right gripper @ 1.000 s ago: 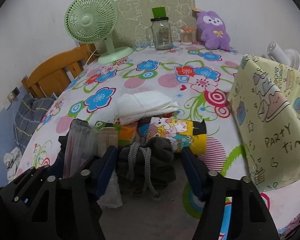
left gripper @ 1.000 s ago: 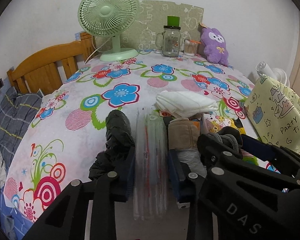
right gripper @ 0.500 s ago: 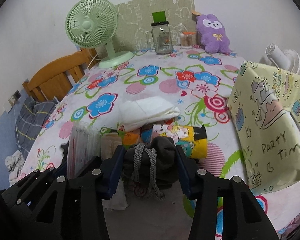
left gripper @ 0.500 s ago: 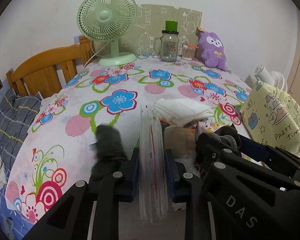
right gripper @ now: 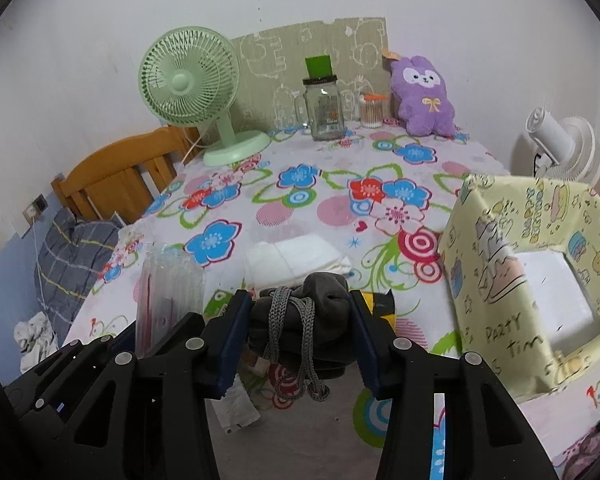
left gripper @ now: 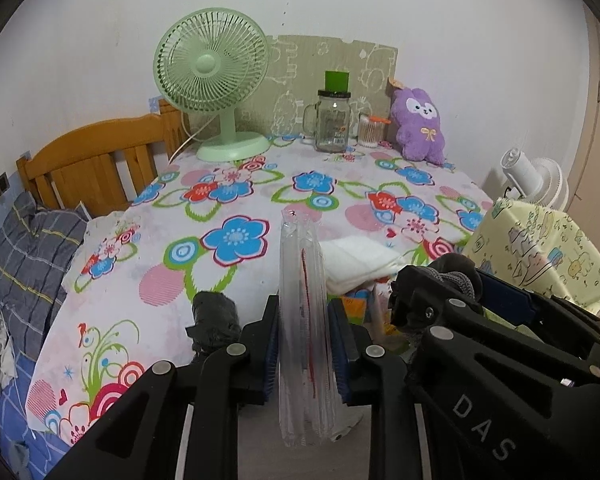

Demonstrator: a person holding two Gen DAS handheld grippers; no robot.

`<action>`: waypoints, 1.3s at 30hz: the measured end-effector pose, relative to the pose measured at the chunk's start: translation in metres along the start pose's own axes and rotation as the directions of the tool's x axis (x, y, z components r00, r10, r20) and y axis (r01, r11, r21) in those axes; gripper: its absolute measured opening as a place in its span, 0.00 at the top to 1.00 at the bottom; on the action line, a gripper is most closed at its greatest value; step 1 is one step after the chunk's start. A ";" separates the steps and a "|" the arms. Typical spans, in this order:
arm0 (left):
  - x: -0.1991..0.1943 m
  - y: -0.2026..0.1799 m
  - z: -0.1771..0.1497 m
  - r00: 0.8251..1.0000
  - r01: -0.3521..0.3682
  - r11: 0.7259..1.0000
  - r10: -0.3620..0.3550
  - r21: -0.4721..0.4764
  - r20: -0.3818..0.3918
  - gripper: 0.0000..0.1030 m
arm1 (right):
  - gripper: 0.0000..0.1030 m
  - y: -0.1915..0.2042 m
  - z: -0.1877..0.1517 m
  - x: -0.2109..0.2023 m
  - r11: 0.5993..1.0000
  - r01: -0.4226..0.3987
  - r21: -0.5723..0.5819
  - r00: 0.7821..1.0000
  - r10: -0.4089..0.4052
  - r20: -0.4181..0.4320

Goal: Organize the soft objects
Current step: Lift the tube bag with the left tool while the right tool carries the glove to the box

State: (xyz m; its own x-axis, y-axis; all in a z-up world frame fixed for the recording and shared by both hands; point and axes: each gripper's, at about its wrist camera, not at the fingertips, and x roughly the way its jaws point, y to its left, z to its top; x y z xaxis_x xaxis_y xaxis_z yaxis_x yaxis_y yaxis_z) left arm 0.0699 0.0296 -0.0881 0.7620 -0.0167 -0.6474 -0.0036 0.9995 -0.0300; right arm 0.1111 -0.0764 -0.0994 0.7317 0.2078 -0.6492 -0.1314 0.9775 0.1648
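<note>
My left gripper [left gripper: 304, 312] is shut on a clear plastic bag [left gripper: 302, 264] with a red line, which stands upright between the blue pads, above the flowered tablecloth [left gripper: 236, 200]. My right gripper [right gripper: 298, 308] is shut on a dark grey cloth bundle [right gripper: 324, 292]; its knitted cord [right gripper: 284, 332] hangs down in front. A black crumpled cloth [left gripper: 214, 316] lies left of the left fingers. A folded white cloth [right gripper: 296, 258] and a cartoon-printed packet [right gripper: 380, 304] lie beyond the grippers. The two grippers are side by side.
A yellow "Party Time" box [right gripper: 488, 264], open at the top, stands at the right. At the back are a green fan [left gripper: 212, 76], a glass jar [left gripper: 332, 124], a swab pot [left gripper: 369, 132] and a purple plush [left gripper: 420, 128]. A wooden headboard [left gripper: 96, 164] is left.
Both grippers closed on their loads and rose: the left on the clear bag, the right on the grey bundle. The black cloth stayed on the table.
</note>
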 end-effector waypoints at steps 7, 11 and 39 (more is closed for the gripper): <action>-0.012 -0.007 0.011 1.000 0.006 1.000 -0.006 0.001 0.027 0.79 | 0.50 -0.001 0.012 -0.016 1.000 0.001 -0.008 0.999 0.000 0.033; -0.019 -0.011 0.019 0.999 0.006 1.000 -0.006 0.003 0.043 0.79 | 0.50 -0.002 0.018 -0.024 1.000 -0.002 -0.012 0.999 0.003 0.050; -0.035 -0.062 0.047 0.992 0.004 1.000 -0.007 0.019 0.126 0.79 | 0.50 -0.046 0.049 -0.059 1.000 0.009 -0.021 0.991 -0.006 0.136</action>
State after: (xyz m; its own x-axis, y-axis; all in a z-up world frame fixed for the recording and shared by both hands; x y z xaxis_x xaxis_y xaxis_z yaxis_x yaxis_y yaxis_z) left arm 0.0735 -0.0309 -0.0278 0.8374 -0.0200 -0.5462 0.0117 0.9998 -0.0186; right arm 0.1067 -0.1352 -0.0317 0.8163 0.1954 -0.5435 -0.1390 0.9799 0.1434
